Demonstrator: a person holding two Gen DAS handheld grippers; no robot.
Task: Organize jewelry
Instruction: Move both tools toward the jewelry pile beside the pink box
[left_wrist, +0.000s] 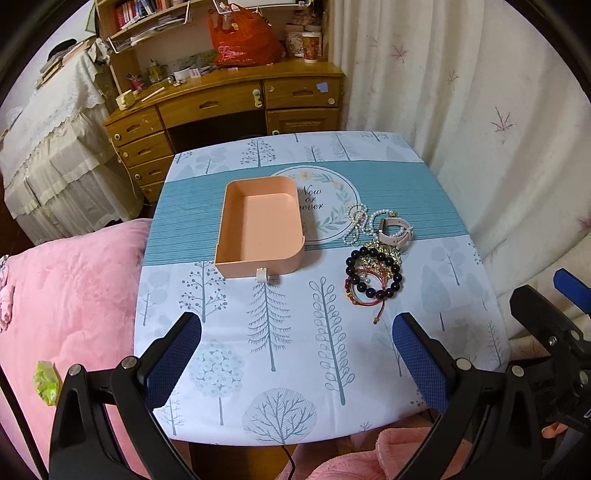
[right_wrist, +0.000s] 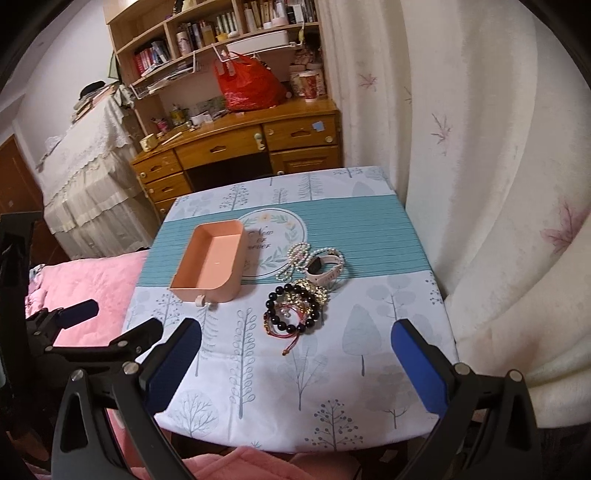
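An empty peach tray (left_wrist: 258, 229) (right_wrist: 212, 264) sits on the small table's tree-print cloth (left_wrist: 295, 350) (right_wrist: 314, 387). To its right lies a heap of jewelry: a black bead bracelet (left_wrist: 373, 275) (right_wrist: 293, 312), a red cord bracelet (left_wrist: 360, 295) (right_wrist: 284, 328), a gold piece (left_wrist: 382, 254) (right_wrist: 310, 290), pearl strands (left_wrist: 356, 221) (right_wrist: 295, 258) and a pink watch (left_wrist: 395, 232) (right_wrist: 325, 267). My left gripper (left_wrist: 297, 354) is open and empty above the near table edge. My right gripper (right_wrist: 297, 358) is open and empty, just in front of the jewelry.
A pink blanket (left_wrist: 66, 288) (right_wrist: 85, 280) lies left of the table. White curtains (left_wrist: 480, 110) (right_wrist: 480, 147) hang at the right. A wooden desk (left_wrist: 229, 107) (right_wrist: 240, 147) with a red bag (left_wrist: 240, 40) (right_wrist: 247, 88) stands behind.
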